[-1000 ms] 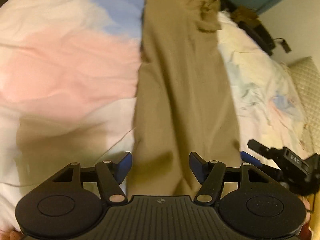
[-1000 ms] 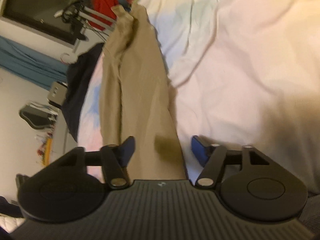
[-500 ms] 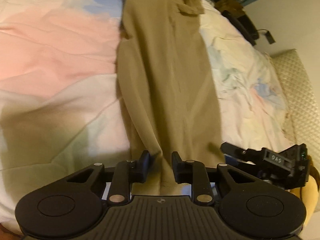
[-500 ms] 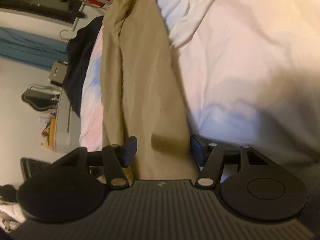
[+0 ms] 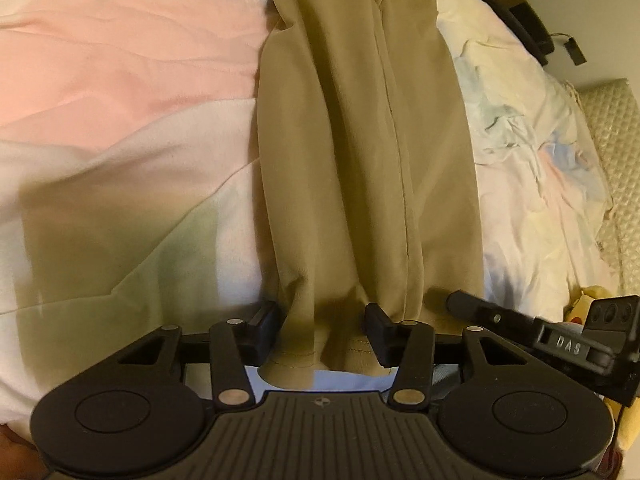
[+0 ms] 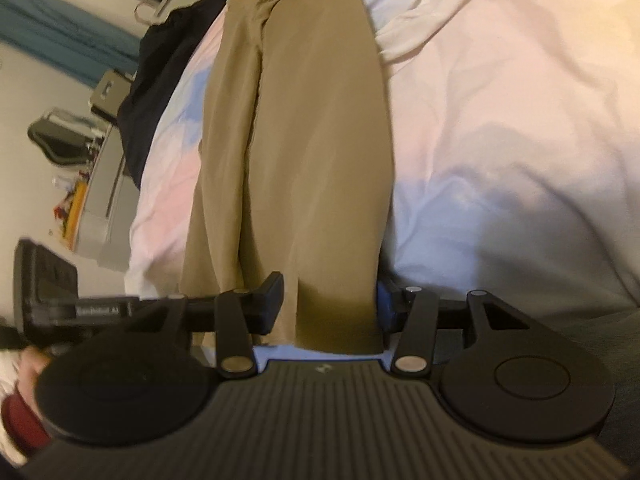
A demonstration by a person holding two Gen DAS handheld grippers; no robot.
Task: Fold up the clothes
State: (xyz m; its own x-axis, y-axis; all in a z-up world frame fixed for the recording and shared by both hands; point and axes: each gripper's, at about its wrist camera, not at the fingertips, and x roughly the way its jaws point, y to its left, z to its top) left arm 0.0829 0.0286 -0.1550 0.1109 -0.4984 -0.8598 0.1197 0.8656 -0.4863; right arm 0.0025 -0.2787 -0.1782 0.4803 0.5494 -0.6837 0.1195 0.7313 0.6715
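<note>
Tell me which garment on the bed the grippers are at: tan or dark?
The tan trousers, laid lengthwise along the bed; both grippers straddle the near hem. The dark garment lies at the far edge.

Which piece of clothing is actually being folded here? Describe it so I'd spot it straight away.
Look at the bed with the pastel pink, white and blue cover. Stretched lengthwise along it lie the tan trousers, their near hem between the fingers of both grippers. They are the only plain khaki item; the dark garment sits off at the bed's edge.
</note>
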